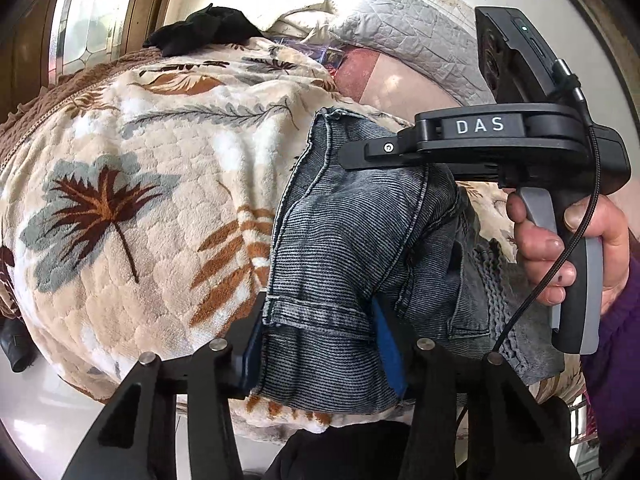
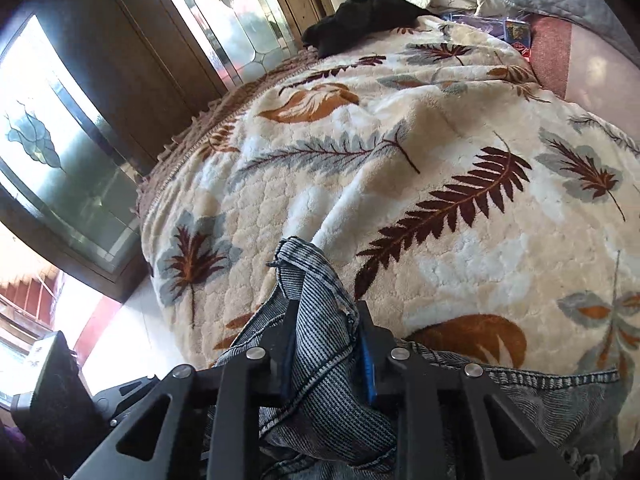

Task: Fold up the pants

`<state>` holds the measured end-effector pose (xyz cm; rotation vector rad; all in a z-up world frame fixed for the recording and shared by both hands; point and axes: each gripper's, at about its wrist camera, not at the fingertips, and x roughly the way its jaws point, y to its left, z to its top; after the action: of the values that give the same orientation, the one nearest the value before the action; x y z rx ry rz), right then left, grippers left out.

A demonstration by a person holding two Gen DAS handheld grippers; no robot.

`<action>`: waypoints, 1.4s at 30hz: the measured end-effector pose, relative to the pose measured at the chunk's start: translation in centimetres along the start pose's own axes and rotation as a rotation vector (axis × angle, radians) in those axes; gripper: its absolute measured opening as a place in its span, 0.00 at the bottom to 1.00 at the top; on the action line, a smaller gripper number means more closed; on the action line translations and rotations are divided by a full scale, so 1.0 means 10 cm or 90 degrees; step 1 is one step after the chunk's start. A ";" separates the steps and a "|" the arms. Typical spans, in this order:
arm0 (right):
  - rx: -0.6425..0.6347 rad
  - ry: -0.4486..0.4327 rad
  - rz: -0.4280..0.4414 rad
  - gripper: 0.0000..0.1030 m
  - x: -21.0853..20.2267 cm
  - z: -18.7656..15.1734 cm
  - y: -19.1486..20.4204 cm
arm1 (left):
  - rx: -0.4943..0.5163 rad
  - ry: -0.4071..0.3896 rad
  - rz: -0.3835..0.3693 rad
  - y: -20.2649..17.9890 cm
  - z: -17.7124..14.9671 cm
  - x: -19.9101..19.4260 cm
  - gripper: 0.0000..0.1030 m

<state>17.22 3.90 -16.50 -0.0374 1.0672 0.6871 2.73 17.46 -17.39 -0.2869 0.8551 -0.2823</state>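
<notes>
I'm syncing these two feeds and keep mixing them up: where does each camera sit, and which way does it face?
Left wrist: on the left gripper, looking along its fingers, shut on the jeans, across the leaf-print blanket; the right gripper and the right hand show.
Right wrist: on the right gripper, shut on bunched jeans, facing the blanket and glass doors.
Shared: jeans, blanket, black garment.

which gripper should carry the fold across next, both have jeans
Left, probably. The left gripper clamps a flat hemmed band of the jeans, with open blanket ahead. The right gripper pinches only a bunched wad.
</notes>
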 end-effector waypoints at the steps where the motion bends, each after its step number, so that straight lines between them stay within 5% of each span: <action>1: 0.006 -0.015 0.010 0.26 -0.09 -0.03 -0.01 | 0.005 -0.005 -0.003 -0.05 0.01 -0.04 0.46; 9: 0.059 -0.140 0.062 0.25 -0.97 -0.31 -0.23 | 0.092 -0.042 -0.041 -0.74 0.12 -0.42 0.40; 16: 0.147 -0.247 0.096 0.25 -1.85 -0.84 -0.86 | 0.228 -0.044 -0.128 -1.80 0.15 -0.53 0.40; 24: 0.287 -0.324 0.128 0.25 -2.39 -1.74 -1.89 | 0.367 0.035 -0.189 -3.11 -0.24 -0.05 0.40; 26: 0.319 -0.314 0.143 0.33 -2.35 -1.94 -2.14 | 0.397 0.073 -0.180 -3.33 -0.41 0.16 0.42; 27: 0.347 -0.309 0.135 0.36 -2.33 -2.06 -2.28 | 0.412 0.099 -0.176 -3.40 -0.49 0.27 0.43; 29: 0.420 -0.294 0.103 0.59 -2.27 -2.32 -2.57 | 0.420 0.163 -0.182 -3.48 -0.63 0.39 0.43; 31: 0.487 -0.313 0.084 0.61 -2.27 -2.61 -2.83 | 0.422 0.191 -0.203 -3.49 -0.70 0.39 0.43; 36: 0.549 -0.362 0.054 0.61 -2.48 -3.10 -3.05 | 0.464 0.124 -0.180 -3.39 -0.64 0.11 0.50; 42: 0.522 -0.321 0.067 0.62 -2.46 -3.05 -2.82 | 0.409 0.057 -0.104 -2.98 -0.23 -0.02 0.52</action>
<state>0.83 -41.41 -20.08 0.8613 0.7946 0.2824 -2.97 -10.38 -8.04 0.2588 0.7857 -0.7061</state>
